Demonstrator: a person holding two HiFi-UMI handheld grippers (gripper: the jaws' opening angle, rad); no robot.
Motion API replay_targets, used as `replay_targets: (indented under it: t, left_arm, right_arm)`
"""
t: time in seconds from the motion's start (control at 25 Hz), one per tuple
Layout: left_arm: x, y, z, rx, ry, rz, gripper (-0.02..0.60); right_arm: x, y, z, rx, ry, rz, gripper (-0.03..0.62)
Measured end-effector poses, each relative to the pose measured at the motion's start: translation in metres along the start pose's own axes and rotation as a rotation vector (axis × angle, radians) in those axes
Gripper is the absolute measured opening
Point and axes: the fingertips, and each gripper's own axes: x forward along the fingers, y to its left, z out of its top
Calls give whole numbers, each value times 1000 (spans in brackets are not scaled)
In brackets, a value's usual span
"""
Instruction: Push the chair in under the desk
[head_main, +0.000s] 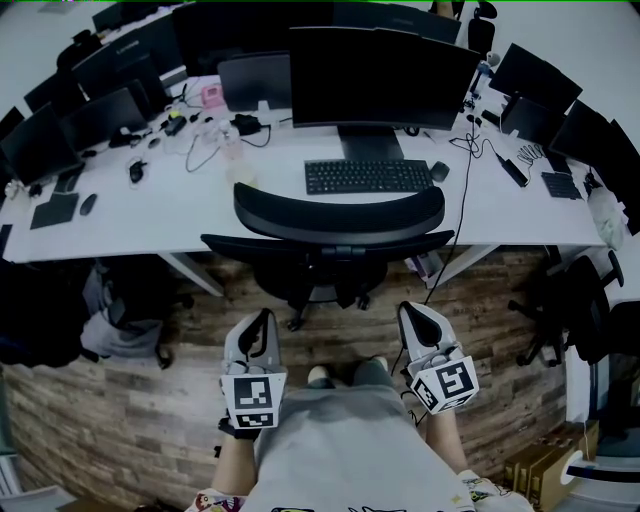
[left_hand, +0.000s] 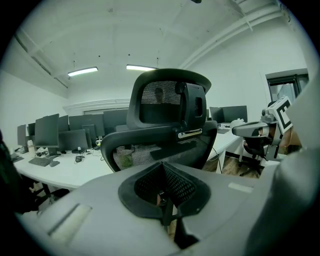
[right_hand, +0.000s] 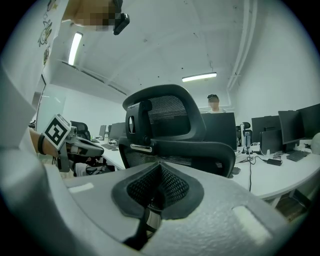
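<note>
The desk (head_main: 150, 215) takes up most of the room ahead, a long white top running left to right and crowded with screens. A big monitor (head_main: 375, 75) and a keyboard (head_main: 366, 176) sit at the place straight in front of the person.

The chair (head_main: 335, 245) stands at that same place with its back to the person. Its curved headrest overlaps the near edge of the desk, and its seat looks to be partly tucked beneath. The backrest's long axis lies crosswise, parallel to the desk edge. I'd judge it not fully in, though how far the seat can go I cannot tell from here.

The left gripper (head_main: 264, 318) and the right gripper (head_main: 414, 314) are held low in front of the person, side by side and aimed forward. Both have their jaws pressed together with nothing between them.

The chair lies dead ahead of the pair, apart from both, with a strip of wooden floor (head_main: 130, 400) in between. Its backrest spans wider than the gap between the two grippers, so each gripper faces one half of it. Neither looks clearly nearer. Both gripper views show the mesh back square ahead, so a level push from both together would seem to send it straight in.
</note>
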Motion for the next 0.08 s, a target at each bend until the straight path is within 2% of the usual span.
replay_targets:
  t: [0.08]
  left_arm:
    - [-2, 1, -1, -1, 2, 2, 12]
  right_arm:
    - [0, 1, 0, 4, -1, 1, 0]
